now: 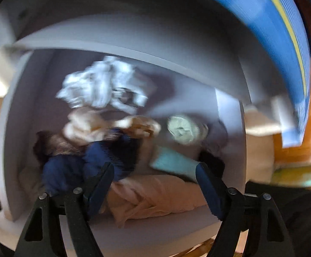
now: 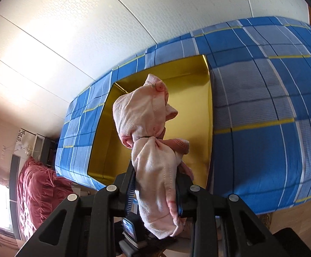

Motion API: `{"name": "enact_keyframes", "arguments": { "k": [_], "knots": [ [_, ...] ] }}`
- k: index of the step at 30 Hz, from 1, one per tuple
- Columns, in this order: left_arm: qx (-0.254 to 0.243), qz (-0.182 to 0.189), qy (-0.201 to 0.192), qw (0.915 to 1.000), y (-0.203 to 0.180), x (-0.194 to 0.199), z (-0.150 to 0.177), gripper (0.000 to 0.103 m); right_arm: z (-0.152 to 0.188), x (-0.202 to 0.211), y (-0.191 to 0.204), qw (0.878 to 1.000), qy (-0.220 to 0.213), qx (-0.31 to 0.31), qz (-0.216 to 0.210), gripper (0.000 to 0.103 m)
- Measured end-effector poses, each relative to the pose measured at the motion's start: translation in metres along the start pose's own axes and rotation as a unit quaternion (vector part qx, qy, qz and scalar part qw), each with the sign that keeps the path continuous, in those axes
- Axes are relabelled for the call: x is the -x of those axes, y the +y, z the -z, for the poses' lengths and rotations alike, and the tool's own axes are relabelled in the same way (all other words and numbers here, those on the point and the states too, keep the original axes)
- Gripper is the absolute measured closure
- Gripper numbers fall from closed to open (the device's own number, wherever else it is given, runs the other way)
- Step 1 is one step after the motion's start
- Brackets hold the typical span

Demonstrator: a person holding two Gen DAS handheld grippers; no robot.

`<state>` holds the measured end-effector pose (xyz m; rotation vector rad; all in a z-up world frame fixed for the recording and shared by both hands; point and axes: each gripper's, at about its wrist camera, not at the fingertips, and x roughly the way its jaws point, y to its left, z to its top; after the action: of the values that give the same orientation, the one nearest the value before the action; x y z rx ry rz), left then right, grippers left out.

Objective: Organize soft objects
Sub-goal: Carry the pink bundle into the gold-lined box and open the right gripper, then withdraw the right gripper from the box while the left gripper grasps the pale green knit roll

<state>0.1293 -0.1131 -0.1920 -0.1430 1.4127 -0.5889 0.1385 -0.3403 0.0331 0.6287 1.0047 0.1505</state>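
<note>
Over yellow box (image 2: 206, 115), R gripper (image 2: 155, 190) clamps pink cloth bundle (image 2: 147, 115); L gripper (image 1: 155, 171) open, empty.

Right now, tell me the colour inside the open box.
Golden yellow box, best seen from the right wrist.

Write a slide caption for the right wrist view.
Right claw shut on a tied pink cloth bundle before a yellow box on a blue plaid bed.
</note>
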Motion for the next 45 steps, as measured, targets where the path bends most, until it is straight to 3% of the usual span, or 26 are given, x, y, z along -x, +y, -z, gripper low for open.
{"name": "enact_keyframes", "arguments": {
  "k": [4, 13, 20, 25, 29, 32, 37, 45],
  "knots": [
    [-0.033, 0.001, 0.011, 0.9994, -0.026, -0.020, -0.002, 0.022, -0.012, -0.011, -0.001, 1.000, -0.002, -0.008, 0.008, 0.074],
    [-0.119, -0.043, 0.025, 0.9917, -0.068, -0.066, -0.010, 0.019, -0.034, -0.050, -0.008, 0.997, -0.009, -0.065, 0.030, 0.074],
    [-0.143, -0.054, 0.035, 0.9876, -0.082, -0.088, -0.015, 0.019, -0.051, -0.069, -0.011, 0.987, -0.044, -0.122, 0.100, 0.074],
    [-0.131, -0.055, 0.039, 0.9891, -0.076, -0.099, -0.025, 0.019, -0.062, -0.081, -0.009, 0.975, -0.071, -0.124, 0.169, 0.072],
    [-0.123, -0.057, 0.047, 0.9897, -0.069, -0.108, -0.029, 0.020, -0.069, -0.089, -0.007, 0.970, -0.062, -0.107, 0.208, 0.069],
    [-0.109, -0.051, 0.063, 0.9907, -0.064, -0.118, -0.030, 0.022, -0.069, -0.082, -0.007, 0.970, -0.066, -0.097, 0.211, 0.065],
    [-0.081, -0.030, 0.067, 0.9940, -0.056, -0.121, -0.035, 0.023, -0.066, -0.051, -0.015, 0.974, -0.107, -0.082, 0.180, 0.062],
    [-0.073, -0.031, 0.081, 0.9936, -0.053, -0.132, -0.044, 0.026, -0.023, 0.003, -0.026, 0.978, -0.156, -0.014, 0.141, 0.062]
  ]
}}
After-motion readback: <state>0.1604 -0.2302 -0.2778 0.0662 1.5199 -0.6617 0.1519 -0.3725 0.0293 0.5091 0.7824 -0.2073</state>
